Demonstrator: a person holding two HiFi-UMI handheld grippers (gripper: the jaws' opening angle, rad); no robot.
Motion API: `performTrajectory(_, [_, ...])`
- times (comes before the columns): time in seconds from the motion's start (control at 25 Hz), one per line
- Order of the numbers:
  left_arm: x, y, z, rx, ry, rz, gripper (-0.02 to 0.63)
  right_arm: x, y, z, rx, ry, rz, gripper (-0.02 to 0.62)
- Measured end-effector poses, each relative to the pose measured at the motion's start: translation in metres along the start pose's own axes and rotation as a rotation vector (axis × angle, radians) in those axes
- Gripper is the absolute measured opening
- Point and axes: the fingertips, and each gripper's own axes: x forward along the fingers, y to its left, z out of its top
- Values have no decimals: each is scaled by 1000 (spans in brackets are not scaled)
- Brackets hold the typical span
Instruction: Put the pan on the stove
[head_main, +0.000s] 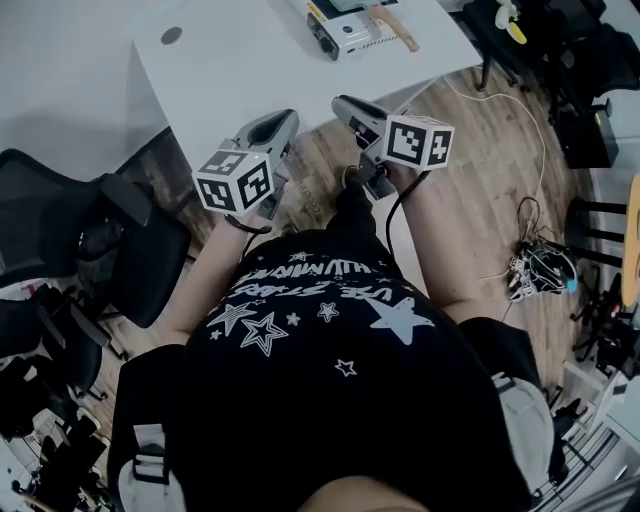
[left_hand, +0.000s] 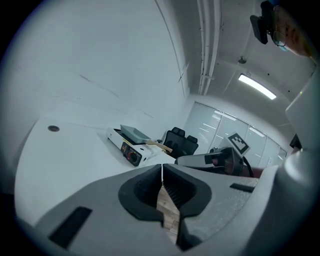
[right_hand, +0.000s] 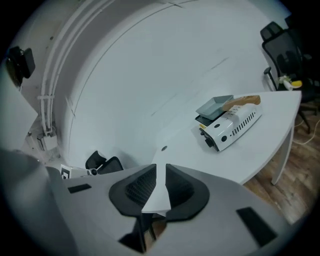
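While both tools hang by the near edge of the white table (head_main: 250, 70) | left gripper (left_hand: 162, 175): jaws clenched together, nothing between | grey square pan with wooden handle (right_hand: 215, 106): atop white portable stove (right_hand: 234, 126), table's far edge | right gripper (right_hand: 161, 172): jaws slightly parted, empty

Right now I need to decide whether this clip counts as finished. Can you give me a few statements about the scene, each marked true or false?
1. The pan sits on the stove. True.
2. The left gripper holds the pan. False: its jaws are shut on nothing, away from the stove.
3. The stove stands on the floor. False: it stands on the white table.
4. The right gripper has a narrow gap between its jaws, with nothing in it. True.
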Motion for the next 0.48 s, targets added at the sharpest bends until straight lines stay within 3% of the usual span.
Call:
performTrajectory(0.08, [-17, 4, -4, 15, 5, 6, 14, 1, 10, -10, -40, -17, -56, 25])
performTrajectory(0.24, [-42, 12, -18, 59, 36, 9, 14, -2, 23, -34, -58, -45, -119, 17])
performTrajectory(0.36, [-50, 15, -32, 82, 68, -6, 14, -12, 16, -60, -89, -15, -222, 12])
performTrajectory(0.48, [-57, 18, -51, 85, 110, -15, 14, -23, 10, -87, -43, 20, -267, 12])
